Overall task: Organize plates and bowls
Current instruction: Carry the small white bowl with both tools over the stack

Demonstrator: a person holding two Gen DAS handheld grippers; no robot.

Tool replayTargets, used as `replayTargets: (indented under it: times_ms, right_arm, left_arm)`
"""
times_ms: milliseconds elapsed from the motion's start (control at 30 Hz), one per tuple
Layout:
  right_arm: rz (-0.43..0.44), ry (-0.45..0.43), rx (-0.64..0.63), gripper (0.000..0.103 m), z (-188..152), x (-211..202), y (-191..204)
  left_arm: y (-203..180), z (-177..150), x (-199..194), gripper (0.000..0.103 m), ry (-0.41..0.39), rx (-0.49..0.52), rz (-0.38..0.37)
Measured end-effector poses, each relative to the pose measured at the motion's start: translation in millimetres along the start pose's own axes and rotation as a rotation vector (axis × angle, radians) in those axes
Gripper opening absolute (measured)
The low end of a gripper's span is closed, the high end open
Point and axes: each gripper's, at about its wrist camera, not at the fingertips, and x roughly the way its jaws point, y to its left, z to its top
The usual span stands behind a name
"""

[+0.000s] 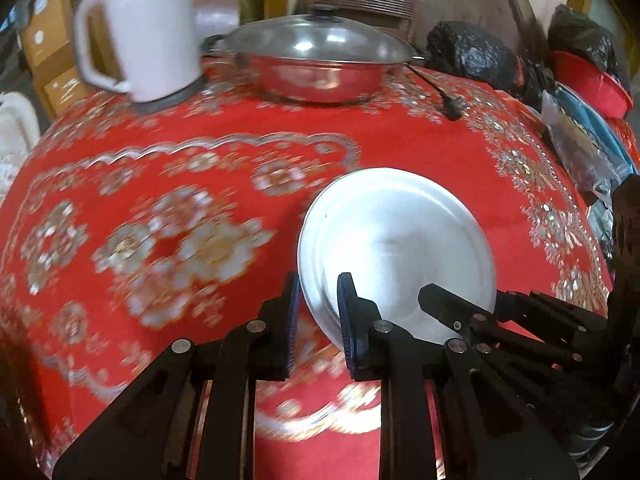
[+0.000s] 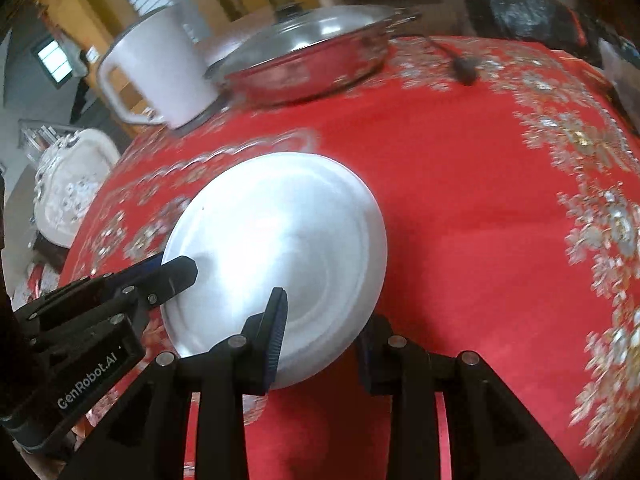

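A round silver metal plate (image 1: 396, 252) is held tilted above the red patterned tablecloth (image 1: 180, 160); it also shows in the right wrist view (image 2: 276, 248). My left gripper (image 1: 318, 304) is shut on the plate's left rim, one finger on each face. My right gripper (image 2: 320, 332) grips the plate's near rim, its left finger (image 2: 276, 328) over the top face and its right finger under the plate. Each gripper shows in the other's view: the right gripper (image 1: 472, 312), the left gripper (image 2: 160, 276).
At the table's back stand a white kettle (image 1: 140, 28) and a lidded steel wok (image 1: 320, 60), with a black plug (image 1: 452, 108) beside it. Black bags (image 1: 472, 52) and clutter line the right edge. A white ornate chair (image 2: 68, 188) stands left of the table.
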Motion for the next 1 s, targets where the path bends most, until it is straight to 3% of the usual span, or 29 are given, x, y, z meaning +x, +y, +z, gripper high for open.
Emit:
replayTargets:
  times_ms: [467, 1000]
  right_arm:
    - [0.078, 0.051, -0.134, 0.034, -31.1, 21.1, 96.6]
    - [0.110, 0.067, -0.253, 0.034, -46.2, 32.9, 164.9]
  left_arm:
    - [87.3, -58.3, -46.3, 0.018, -0.055, -0.112, 0.090]
    - [139.3, -88.7, -82.0, 0.018, -0.116, -0.180, 0.142]
